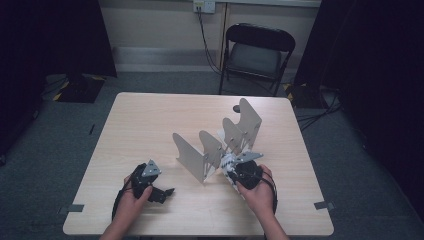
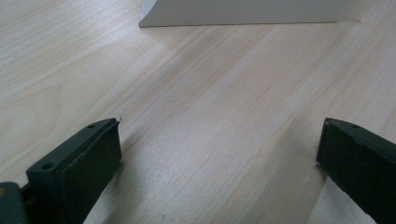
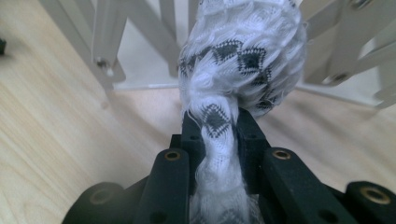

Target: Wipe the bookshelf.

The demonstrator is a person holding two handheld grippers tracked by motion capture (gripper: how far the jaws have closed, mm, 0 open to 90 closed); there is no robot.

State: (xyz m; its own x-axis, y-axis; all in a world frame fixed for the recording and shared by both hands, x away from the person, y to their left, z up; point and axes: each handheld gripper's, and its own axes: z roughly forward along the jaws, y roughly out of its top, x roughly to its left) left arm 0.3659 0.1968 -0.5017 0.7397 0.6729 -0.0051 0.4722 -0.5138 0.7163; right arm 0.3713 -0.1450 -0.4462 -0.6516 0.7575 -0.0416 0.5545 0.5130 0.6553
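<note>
Nearest you, your left gripper (image 1: pixel 150 186) rests low over the table (image 1: pixel 150 120) close to its near edge, left of centre, jaws spread wide with bare wood between them in the left gripper view; it grasps nothing and looks parked out of the way.

Your right gripper (image 1: pixel 239 169) sits right of centre, a little further in, and its jaws are clenched on a white knitted cloth with black diamond marks (image 3: pixel 233 65). The right gripper view shows a narrow neck of the fabric pinched between the jaws while the bunched bulk bulges just beyond them. You hold it right at the near end of the grey accordion rack (image 1: pixel 220 142), probably to feed it into, or draw it from, one of the slots between the upright panels; which one I cannot tell.

The rack runs diagonally from the table's middle toward its far right corner, lattice arms linking the panels.

The tabletop is pale wood grain. Beyond it stand a dark folding chair (image 1: pixel 256 50), grey carpet, trailing cables and black curtains on both sides.
</note>
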